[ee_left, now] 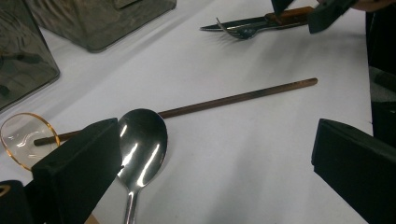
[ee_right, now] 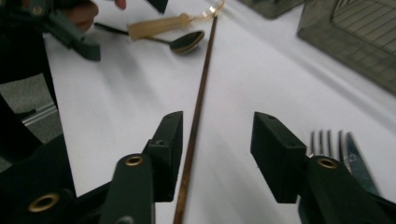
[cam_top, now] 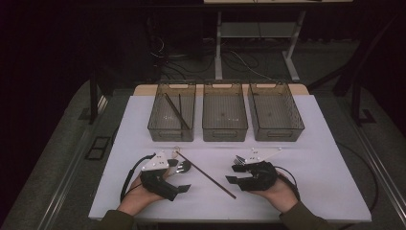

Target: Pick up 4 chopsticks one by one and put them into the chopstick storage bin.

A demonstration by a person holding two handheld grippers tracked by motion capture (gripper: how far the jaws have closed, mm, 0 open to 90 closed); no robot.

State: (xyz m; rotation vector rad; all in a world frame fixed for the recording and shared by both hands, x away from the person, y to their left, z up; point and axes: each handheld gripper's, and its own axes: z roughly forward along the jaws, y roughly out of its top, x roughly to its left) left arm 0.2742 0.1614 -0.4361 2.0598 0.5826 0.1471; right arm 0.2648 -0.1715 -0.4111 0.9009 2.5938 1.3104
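Right gripper (ee_right: 217, 154) jaws apart, chopstick (ee_right: 196, 116) between fingers, untouched; fork (ee_right: 327, 140) just beside; left gripper (ee_left: 210, 163) jaws wide, spoon (ee_left: 140, 144) beside finger.

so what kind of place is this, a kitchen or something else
More likely a lab or recording workspace than a kitchen: a white table with three identical bins in a neat row, loose cutlery such as a spoon laid out for sorting, and cables on the carpet around a desk frame behind.
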